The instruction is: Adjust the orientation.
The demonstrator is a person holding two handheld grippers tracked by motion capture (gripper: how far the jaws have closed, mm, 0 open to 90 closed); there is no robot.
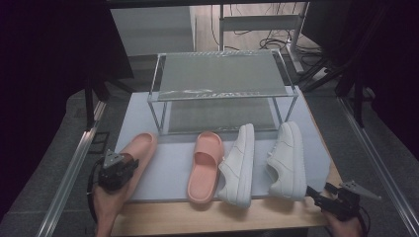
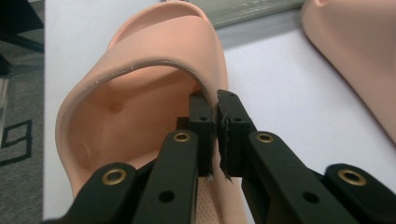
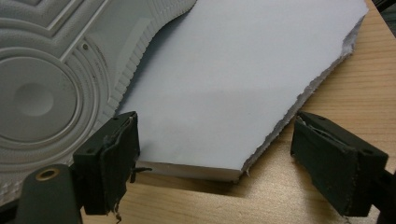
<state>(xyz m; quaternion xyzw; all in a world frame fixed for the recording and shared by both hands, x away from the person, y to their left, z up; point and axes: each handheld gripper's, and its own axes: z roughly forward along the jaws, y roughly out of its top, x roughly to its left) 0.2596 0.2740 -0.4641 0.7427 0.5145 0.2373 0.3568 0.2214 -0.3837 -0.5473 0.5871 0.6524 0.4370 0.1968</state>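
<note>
A: The left gripper [image 1: 120, 166] is clamping the pink slide [image 1: 136, 153] at the near-left of the pale mat [image 1: 163, 163], jaws pinched narrow on the strap's edge. From the left gripper view you can see the pads [image 2: 201, 122] biting either side of that thin curved wall of the strap.

B: And that's a sensible place to be gripping, I'd say. The slide [image 2: 154, 93] is looking like soft moulded foam, so it's probably light and a bit springy. The strap edge is giving the jaws a thin lip to bite on.

A: Any worries about it?

B: It's likely to be flexing and swinging from that one pinch point, since the weight is hanging off to one side. The surface is looking matte rather than slick, so I'm not expecting it to be slipping out.

A: Meanwhile the right gripper [image 1: 321, 197] is sitting at the near-right corner of the wooden table [image 1: 207, 217], jaws standing wide with nothing between them. Its view is looking past the torn corner of the mat [image 3: 224, 84] and the ribbed sole of a white sneaker [image 3: 51, 88].

B: The other pink slide [image 1: 205, 165] is lying mid-mat, just beside the left of two white sneakers [image 1: 239, 165], with the second sneaker [image 1: 286, 160] to the right. The clear two-tier rack [image 1: 222, 84] is standing behind them all, shelves bare.
</note>
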